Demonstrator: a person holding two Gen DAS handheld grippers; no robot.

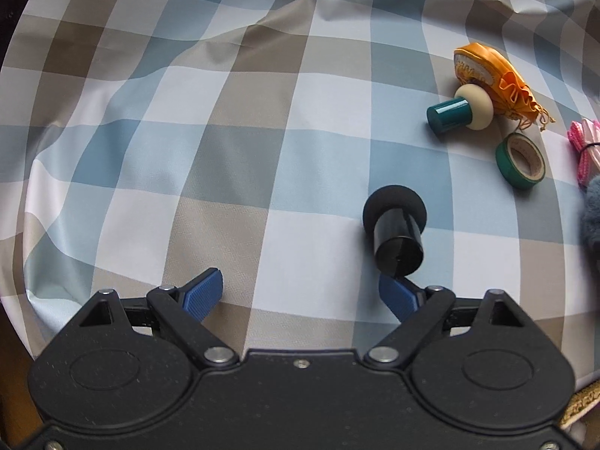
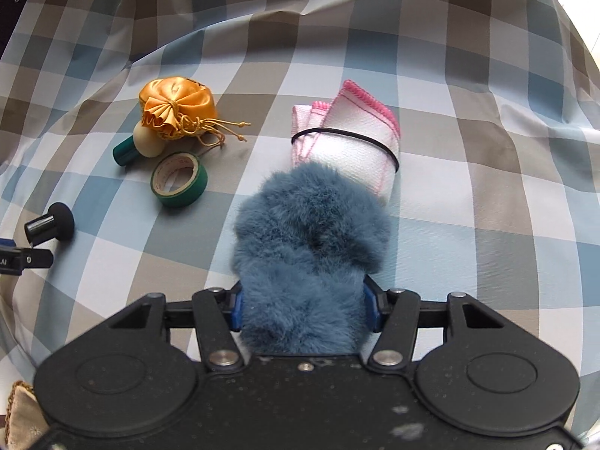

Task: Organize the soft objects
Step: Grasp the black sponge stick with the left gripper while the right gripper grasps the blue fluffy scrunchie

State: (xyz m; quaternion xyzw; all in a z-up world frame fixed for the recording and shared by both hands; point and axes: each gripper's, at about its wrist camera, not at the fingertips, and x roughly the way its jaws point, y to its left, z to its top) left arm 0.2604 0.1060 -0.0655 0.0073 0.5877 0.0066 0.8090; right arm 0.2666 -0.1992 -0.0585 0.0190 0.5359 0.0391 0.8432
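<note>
My right gripper [image 2: 303, 305] is shut on a fluffy blue-grey fur piece [image 2: 307, 247], which hides its pads. Just beyond the fur lies a rolled white cloth with pink edging [image 2: 348, 138], bound by a black band. An orange satin drawstring pouch [image 2: 176, 108] lies to the left; it also shows in the left wrist view [image 1: 495, 78]. My left gripper [image 1: 302, 294] is open and empty over the checked tablecloth [image 1: 225, 131]. A black sponge-tipped applicator [image 1: 395, 232] lies just ahead of its right finger [image 1: 397, 296].
A teal-handled cream sponge applicator [image 1: 459, 110] and a green tape roll [image 1: 520, 160] lie beside the pouch. The pink cloth's edge [image 1: 585, 150] and the fur [image 1: 592, 213] show at the far right. A beige embroidered fabric item [image 2: 20, 418] sits at the lower left.
</note>
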